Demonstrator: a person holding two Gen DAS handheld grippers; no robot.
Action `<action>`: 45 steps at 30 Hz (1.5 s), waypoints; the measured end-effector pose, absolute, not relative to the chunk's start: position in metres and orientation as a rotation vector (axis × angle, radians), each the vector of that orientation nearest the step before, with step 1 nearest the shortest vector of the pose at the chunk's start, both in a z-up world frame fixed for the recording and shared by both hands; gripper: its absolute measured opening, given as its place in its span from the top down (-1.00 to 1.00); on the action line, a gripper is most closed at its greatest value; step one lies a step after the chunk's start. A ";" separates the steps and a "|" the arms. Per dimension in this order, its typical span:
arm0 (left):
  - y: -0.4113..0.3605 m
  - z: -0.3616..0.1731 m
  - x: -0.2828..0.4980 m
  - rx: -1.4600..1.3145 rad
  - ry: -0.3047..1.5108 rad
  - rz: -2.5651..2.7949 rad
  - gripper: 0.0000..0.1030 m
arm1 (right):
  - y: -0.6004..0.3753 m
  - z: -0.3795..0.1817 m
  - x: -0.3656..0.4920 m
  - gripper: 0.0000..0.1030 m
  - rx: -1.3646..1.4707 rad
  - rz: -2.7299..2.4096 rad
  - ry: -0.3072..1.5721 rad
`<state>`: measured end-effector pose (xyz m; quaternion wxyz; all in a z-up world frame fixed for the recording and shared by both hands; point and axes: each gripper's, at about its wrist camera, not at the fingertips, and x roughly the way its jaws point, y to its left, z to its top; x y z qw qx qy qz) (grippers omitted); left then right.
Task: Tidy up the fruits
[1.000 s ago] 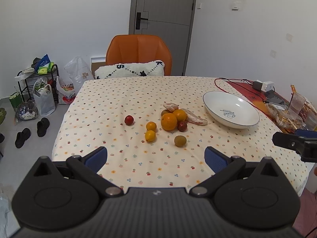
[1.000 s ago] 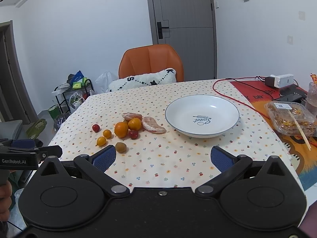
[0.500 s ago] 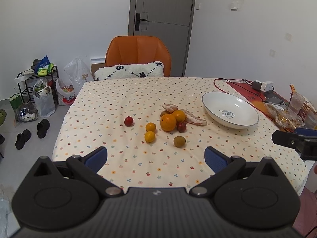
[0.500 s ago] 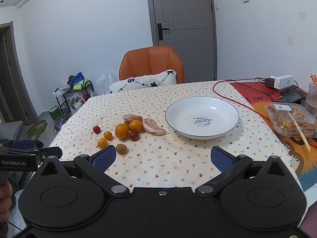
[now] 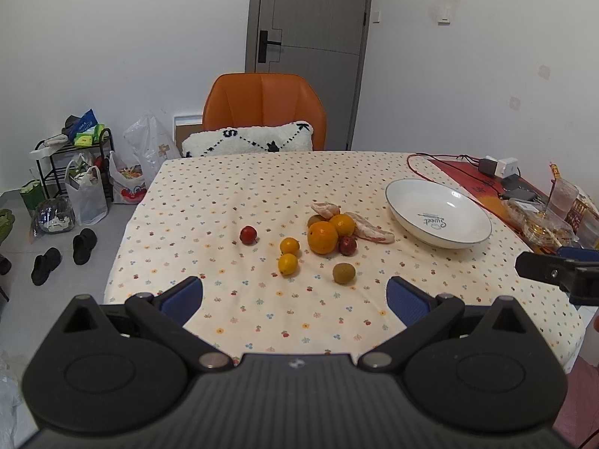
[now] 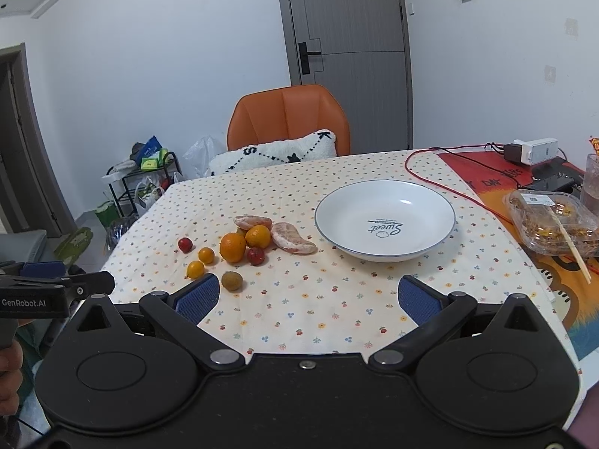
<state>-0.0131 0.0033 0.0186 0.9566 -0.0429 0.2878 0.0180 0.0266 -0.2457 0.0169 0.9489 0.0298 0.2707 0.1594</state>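
Loose fruit lies mid-table: a large orange [image 5: 322, 237] [image 6: 232, 247], a smaller orange [image 5: 342, 224] behind it, two small yellow fruits [image 5: 287, 263], a red fruit [image 5: 248, 234] off to the left, a dark red one [image 5: 347, 245], a green-brown fruit [image 5: 343, 273] [image 6: 231, 281] nearest me, and peeled citrus pieces [image 6: 292, 238]. An empty white plate [image 5: 438, 213] [image 6: 385, 220] sits to their right. My left gripper [image 5: 295, 299] is open, above the table's near edge, short of the fruit. My right gripper [image 6: 309, 299] is open too, nothing between its fingers.
An orange chair [image 5: 264, 106] with a white cushion stands at the far side. On the table's right are a red cable [image 6: 449, 191], chargers, a plastic food tray with chopsticks [image 6: 552, 220] and a cup. Bags, a rack and shoes [image 5: 63, 250] are on the floor at left.
Both views have shifted slightly, the fruit and plate sitting a little lower and closer. Both grippers stay open and empty; nothing on the table moved.
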 end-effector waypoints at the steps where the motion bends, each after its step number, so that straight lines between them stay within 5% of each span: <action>1: 0.005 0.020 -0.013 -0.089 0.581 0.039 -1.00 | -0.246 0.018 0.028 -1.00 0.064 0.324 0.550; 20: 0.018 0.005 0.032 -0.083 0.556 0.023 -0.97 | -0.226 -0.007 0.073 -0.99 0.113 0.501 0.570; 39: 0.030 -0.051 0.095 -0.115 0.660 -0.003 -0.26 | -0.181 -0.067 0.138 0.06 0.126 0.648 0.702; 45: 0.029 -0.064 0.109 -0.121 0.673 -0.027 -0.07 | -0.172 -0.079 0.150 0.08 0.130 0.663 0.728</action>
